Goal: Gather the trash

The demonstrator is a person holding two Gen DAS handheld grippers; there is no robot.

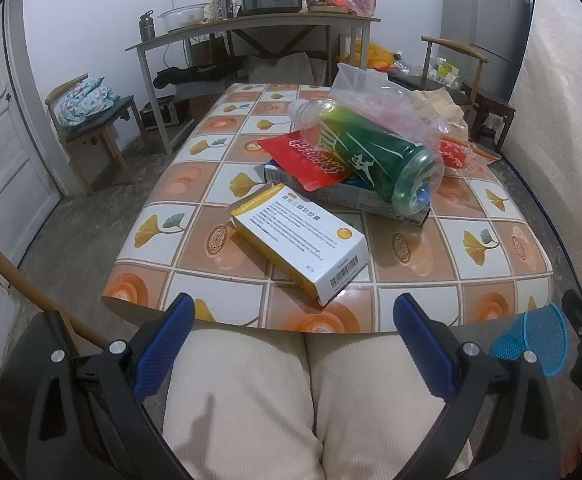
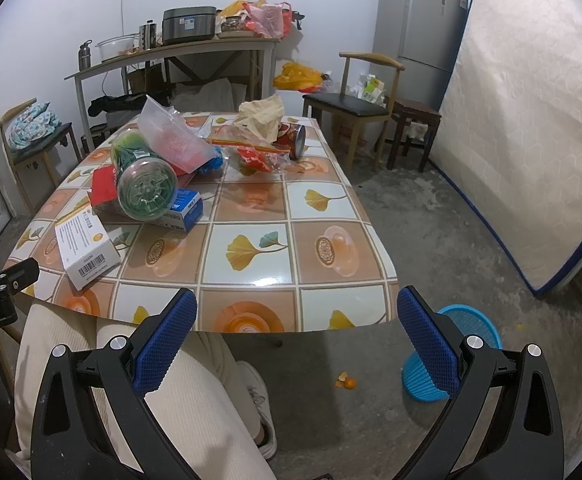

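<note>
- Tiled-pattern table (image 2: 251,248) holds litter: white-and-yellow cardboard box (image 1: 303,244), green plastic bottle (image 1: 375,160).
- Blue plastic basket (image 2: 471,324) waits beside it (likely the bin).
- Left gripper (image 1: 293,320) and right gripper (image 2: 297,316): fingers wide, empty.

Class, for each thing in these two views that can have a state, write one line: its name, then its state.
Left gripper: open, empty.
Right gripper: open, empty.
Green plastic bottle: on its side, cap off, resting on a flat box.
White and yellow medicine box: lying flat, end flap open.
Red can: tipped on its side.
Clear plastic bag: crumpled, lying open.
Blue wastebasket: upright on the floor.
</note>
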